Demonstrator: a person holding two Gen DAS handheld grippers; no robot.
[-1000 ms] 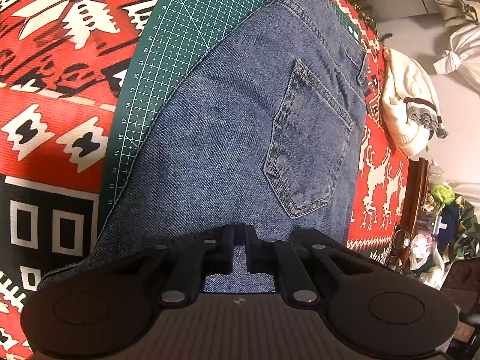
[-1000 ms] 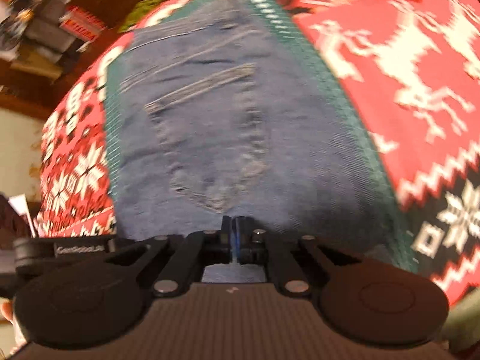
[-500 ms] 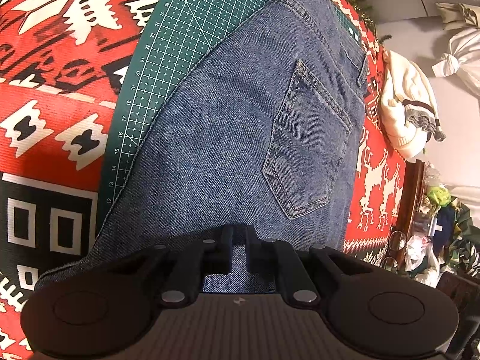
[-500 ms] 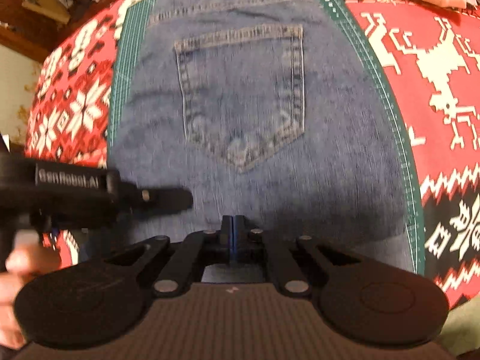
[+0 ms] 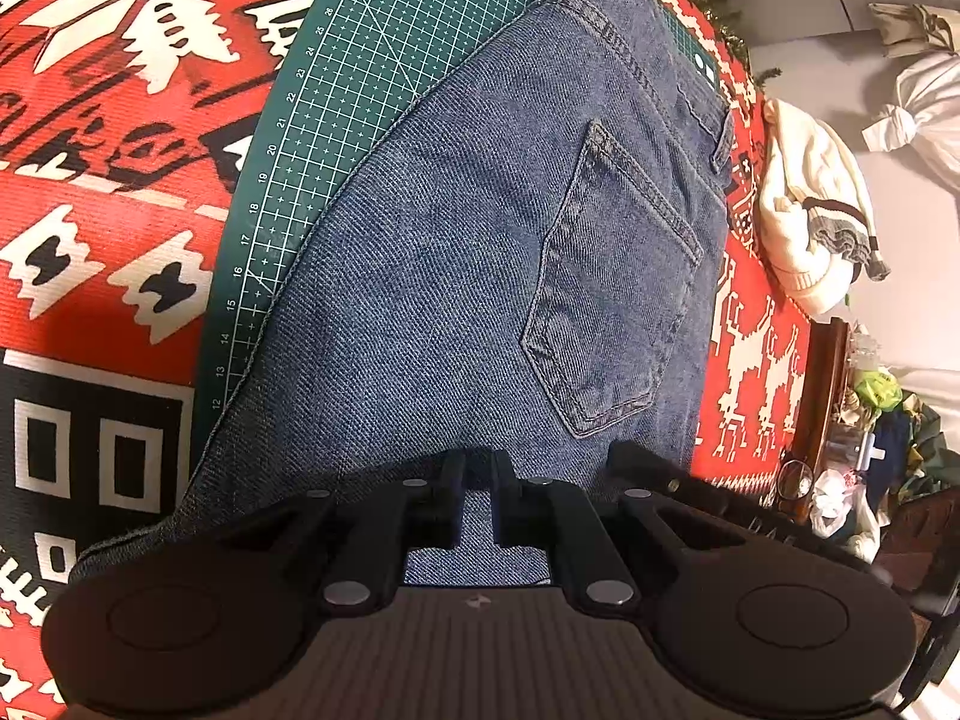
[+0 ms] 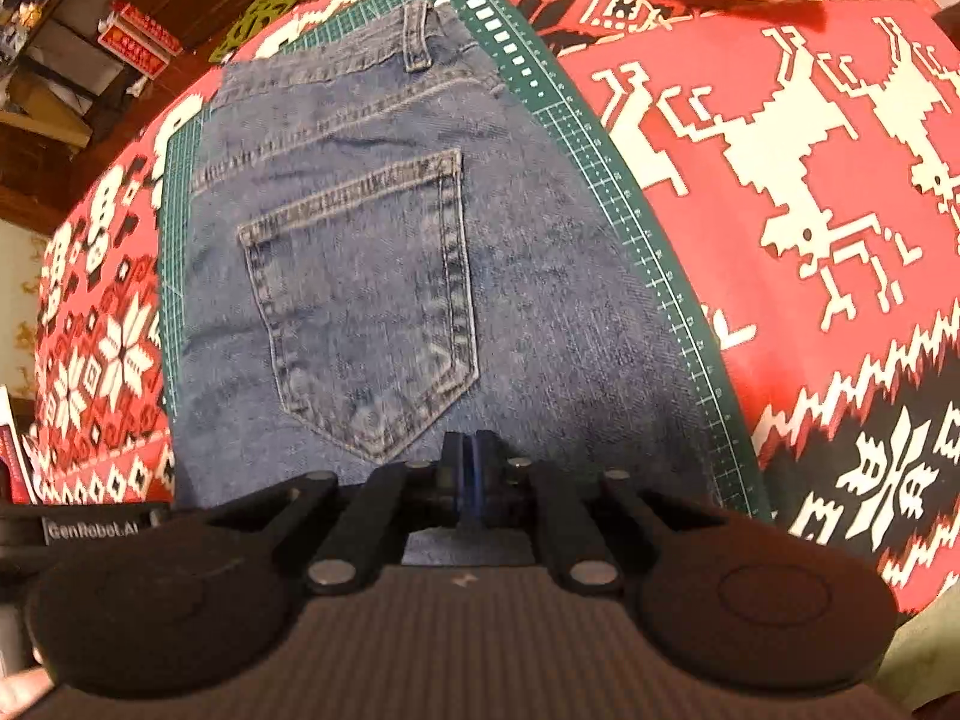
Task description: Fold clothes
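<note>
- Fingers of the left gripper point(image 5: 477, 498) stand a little apart, with denim showing through the narrow gap between them; whether they pinch the cloth cannot be told. The right gripper point(image 6: 471, 480) has its fingers pressed together with only a thin blue strip between the pads, right at the near edge of the jeans; a grasp on the cloth cannot be confirmed.
- Covering the surface is a red cloth point(image 5: 108, 138) with white snowflake and deer patterns and black patches.
- On that cloth lies a green cutting mat point(image 5: 360, 60) marked with a white grid and numbers along its edge.
- The jeans point(image 5: 456, 252) lie flat on the mat, folded lengthwise, back side up, with the waistband at the far end and the near end under both grippers. In the right wrist view the jeans point(image 6: 372, 192) fill most of the mat, leaving green strips on both sides.
- A cream knitted garment point(image 5: 810, 210) sits bunched on the red cloth beyond the waistband, apart from the jeans.
- One back pocket point(image 6: 366, 312) faces up, its point just ahead of the right gripper.
- A belt loop point(image 6: 417, 39) stands at the waistband.
</note>
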